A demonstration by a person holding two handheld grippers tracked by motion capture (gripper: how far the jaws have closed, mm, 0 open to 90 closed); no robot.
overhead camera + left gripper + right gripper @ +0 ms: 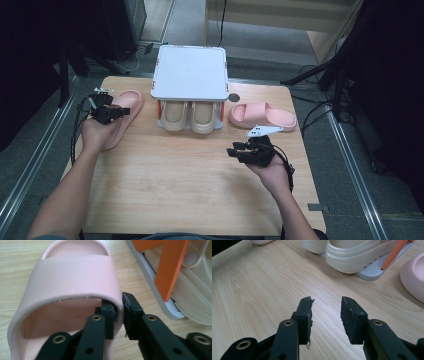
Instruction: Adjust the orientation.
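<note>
A pink slipper lies on the left of the wooden table, toe pointing away. My left gripper is shut on the right edge of its strap, one jaw under the strap and the other outside it. A second pink slipper lies sideways to the right of the rack. My right gripper hovers open over bare wood in front of that slipper, with nothing between its fingers.
A white shoe rack with orange posts stands at the back middle. A pair of beige slippers sits on its lower shelf. Dark stands and cables surround the table.
</note>
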